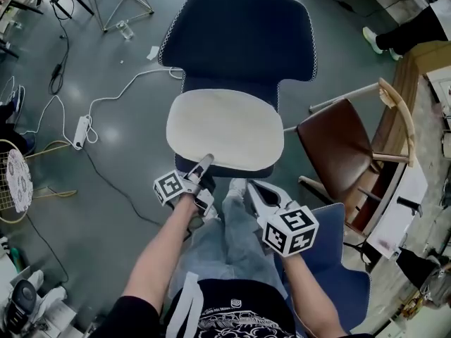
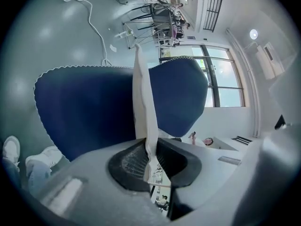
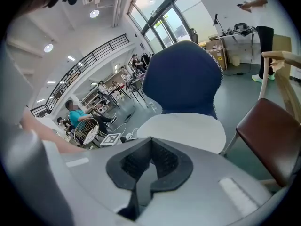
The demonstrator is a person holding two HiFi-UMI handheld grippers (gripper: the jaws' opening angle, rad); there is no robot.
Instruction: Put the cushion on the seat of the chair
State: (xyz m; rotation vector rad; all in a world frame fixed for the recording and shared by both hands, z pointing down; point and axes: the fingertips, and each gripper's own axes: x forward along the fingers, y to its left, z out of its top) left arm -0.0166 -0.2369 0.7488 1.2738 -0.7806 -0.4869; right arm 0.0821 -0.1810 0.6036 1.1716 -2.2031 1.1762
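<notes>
Head view: a cream oval cushion (image 1: 225,132) lies over the seat of a dark blue upholstered chair (image 1: 239,34), directly ahead of both pairs of fingers, with the backrest beyond it. The left gripper (image 1: 206,162) reaches to the cushion's near edge. In the left gripper view its fingers (image 2: 131,161) are nearly together and pinch that thin edge, which runs away from them as a pale strip (image 2: 143,93) across the blue backrest (image 2: 94,112). The right gripper (image 1: 251,187) hangs just short of the seat, beside the left one and apart from the cushion. In the right gripper view its fingers (image 3: 134,164) meet with nothing between them, and cushion (image 3: 183,128) and chair (image 3: 183,79) lie ahead. A brown-seated wooden chair (image 1: 338,146) stands to the right of the right fingers.
</notes>
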